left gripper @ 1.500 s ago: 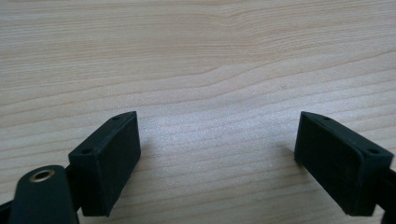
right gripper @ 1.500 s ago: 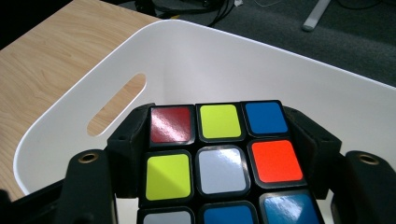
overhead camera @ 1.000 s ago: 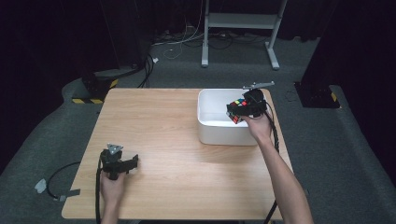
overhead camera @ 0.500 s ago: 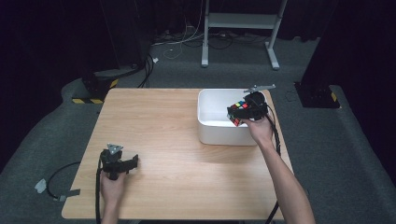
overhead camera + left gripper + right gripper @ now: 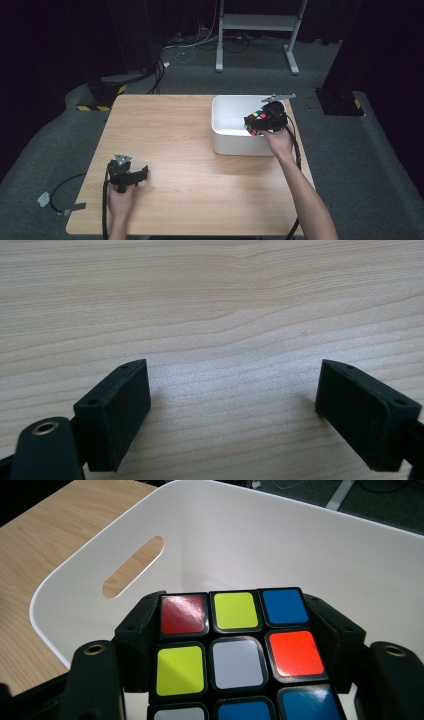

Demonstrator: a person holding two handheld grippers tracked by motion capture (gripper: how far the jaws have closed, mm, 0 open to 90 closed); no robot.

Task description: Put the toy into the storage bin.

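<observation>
Two grippers: our right gripper (image 5: 260, 123) pinches the puzzle cube (image 5: 235, 652) above the white bin (image 5: 227, 140); our left gripper (image 5: 235, 410), jaws spread, rests on the wooden table (image 5: 175, 125).

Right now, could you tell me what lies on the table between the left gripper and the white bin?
Nothing: the high view shows bare wooden table between the left gripper and the white bin.

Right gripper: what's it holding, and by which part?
The right gripper holds a puzzle cube by two opposite side faces, above the white bin.
</observation>
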